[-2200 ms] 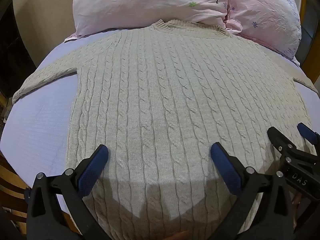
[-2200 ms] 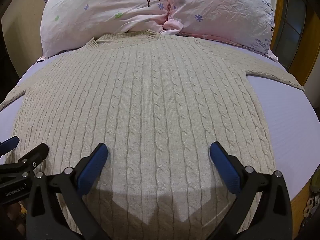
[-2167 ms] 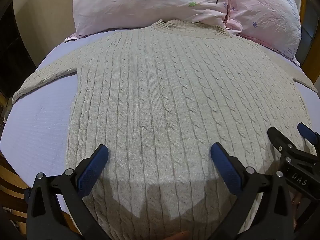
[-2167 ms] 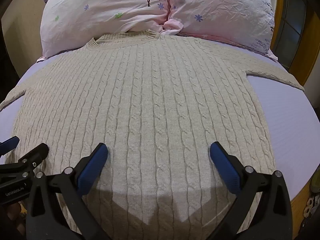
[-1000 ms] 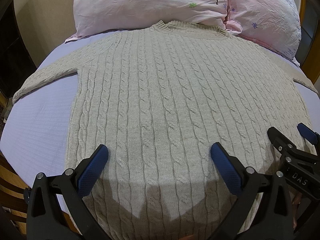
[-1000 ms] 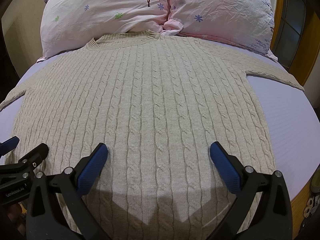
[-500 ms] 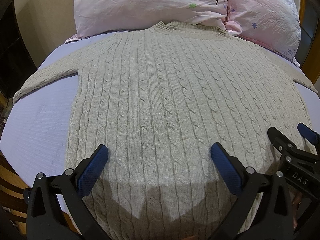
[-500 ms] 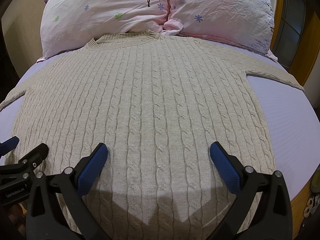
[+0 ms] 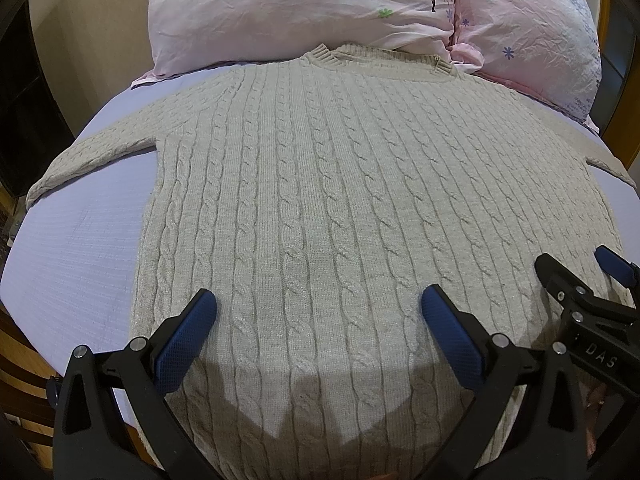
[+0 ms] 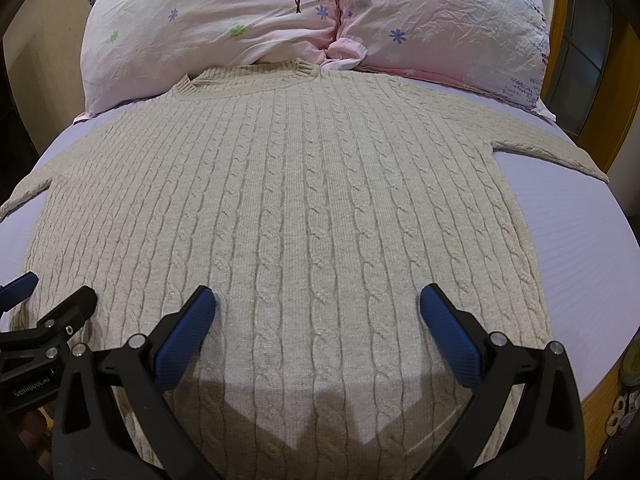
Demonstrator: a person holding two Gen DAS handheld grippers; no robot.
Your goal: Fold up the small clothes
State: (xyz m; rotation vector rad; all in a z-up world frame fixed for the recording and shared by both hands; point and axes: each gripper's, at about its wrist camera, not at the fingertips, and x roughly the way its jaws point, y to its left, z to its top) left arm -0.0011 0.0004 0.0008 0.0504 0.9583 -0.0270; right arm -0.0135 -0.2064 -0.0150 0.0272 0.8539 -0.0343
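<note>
A beige cable-knit sweater (image 9: 320,184) lies flat and face up on a lavender bed sheet (image 9: 80,256), collar toward the pillows, sleeves spread to both sides. It also fills the right wrist view (image 10: 304,200). My left gripper (image 9: 318,320) is open and empty, hovering over the sweater's lower left part. My right gripper (image 10: 316,316) is open and empty over the lower right part. The right gripper shows at the edge of the left wrist view (image 9: 576,280), and the left gripper at the edge of the right wrist view (image 10: 48,300).
Two pink floral pillows (image 9: 304,8) (image 10: 440,28) lie at the head of the bed, just beyond the collar. A wooden bed frame (image 10: 600,392) edges the mattress at the lower right. A wooden door frame (image 10: 616,92) stands at the right.
</note>
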